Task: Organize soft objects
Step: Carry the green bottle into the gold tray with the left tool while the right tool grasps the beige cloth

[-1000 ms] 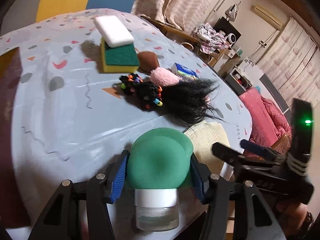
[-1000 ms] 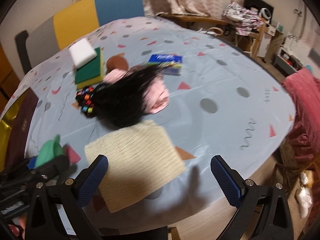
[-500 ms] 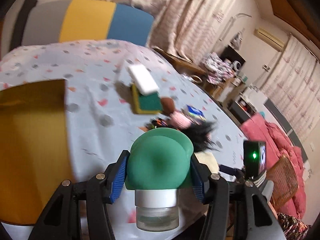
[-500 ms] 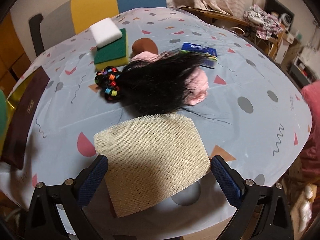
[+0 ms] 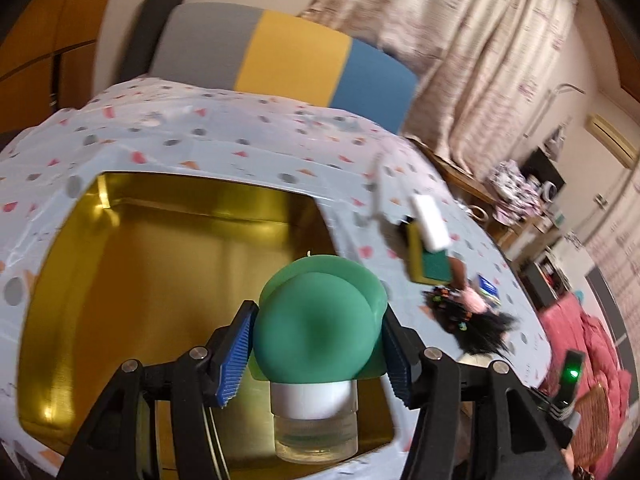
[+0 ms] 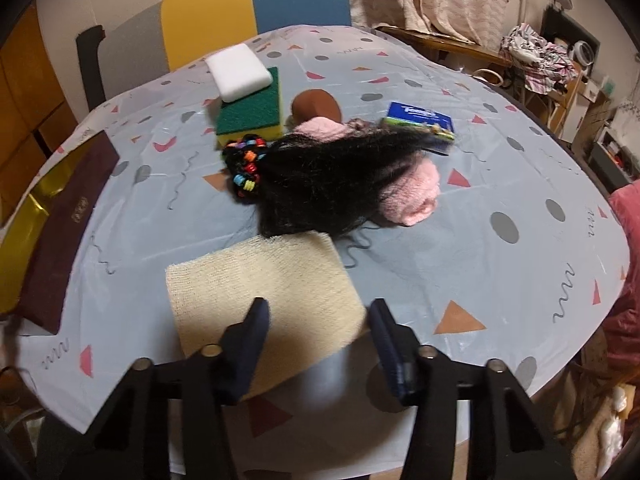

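In the left wrist view the left gripper (image 5: 316,354), jaws easing apart, seemingly still pinches a green bottle (image 5: 318,334) above the gold box (image 5: 168,264), while in the right wrist view the right gripper (image 6: 318,346) closes over a cream cloth (image 6: 260,280), pads not yet pressing it.

Black gripper (image 5: 316,356) arms, silver screws, ribbed blue finger pads (image 5: 234,356)
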A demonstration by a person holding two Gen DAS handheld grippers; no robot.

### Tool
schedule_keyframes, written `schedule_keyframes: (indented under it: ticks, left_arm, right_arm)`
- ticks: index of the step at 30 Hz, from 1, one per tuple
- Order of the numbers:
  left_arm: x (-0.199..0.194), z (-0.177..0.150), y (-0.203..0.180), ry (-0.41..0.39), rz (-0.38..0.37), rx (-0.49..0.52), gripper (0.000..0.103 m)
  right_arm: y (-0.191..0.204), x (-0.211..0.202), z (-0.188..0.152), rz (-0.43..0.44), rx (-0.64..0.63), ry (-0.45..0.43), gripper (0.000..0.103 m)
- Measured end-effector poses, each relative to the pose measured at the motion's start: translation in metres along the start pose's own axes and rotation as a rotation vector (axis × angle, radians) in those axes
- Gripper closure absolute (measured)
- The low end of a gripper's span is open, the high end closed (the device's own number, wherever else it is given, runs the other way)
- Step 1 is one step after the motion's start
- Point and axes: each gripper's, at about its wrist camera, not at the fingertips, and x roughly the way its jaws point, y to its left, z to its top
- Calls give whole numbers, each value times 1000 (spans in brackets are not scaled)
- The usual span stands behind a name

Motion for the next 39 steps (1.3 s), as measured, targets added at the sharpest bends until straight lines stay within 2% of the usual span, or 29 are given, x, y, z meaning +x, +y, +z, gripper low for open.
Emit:
schedule_keyframes:
  ticks: [10,12,13,16,19,20,21,22,23,28,30,32,33,36,37,39]
  left_arm:
    - [5,14,53,30,118,-66,42]
    - [6,17,60,35,125,-81,42]
    - [7,19,65,36,126,-93,46]
    - [9,28,71,29,129,-101,47]
    - [13,36,77,44,122,-127,47]
    - [14,36,78,43,122,-132,47]
    - [14,36,78,42,123,-132,47]
    - [14,36,77,41,130,-131,47]
    - [15,34,76,45,136,-131,47]
    - [28,27,76,101,149,-124,47]
    - [34,24,78,124,150,-122,47]
    - [40,21,79,147,142,-118,47]
    - [41,19,79,152,138,-114,47]
    - [45,18,80,169,118,-119,66]
    - [44,18,83,166,113,-135,67]
    - [39,19,84,146,128,-141,67]
  right_arm:
    - [20,-7,-6,188,66,37,89]
    - [29,-9,-8,219,56,46,92]
    - [36,-10,-9,228,46,44,92]
    - [48,-11,-10,228,24,41,92]
    - [51,-8,-9,222,7,39,87]
    - [53,-8,-9,218,2,34,66]
    - [53,-7,-8,212,2,35,49]
    - [53,-5,-6,210,4,37,20]
    - [53,-4,-6,204,12,34,13]
    - [59,6,-6,193,1,49,14]
    - [66,8,-4,175,-36,45,22]
    - [71,9,-4,151,-70,38,43]
    - [74,9,-2,161,-83,33,50]
    - [79,9,0,164,-95,31,65]
    - [81,9,2,176,-98,31,74]
    - [80,9,4,226,-77,38,81]
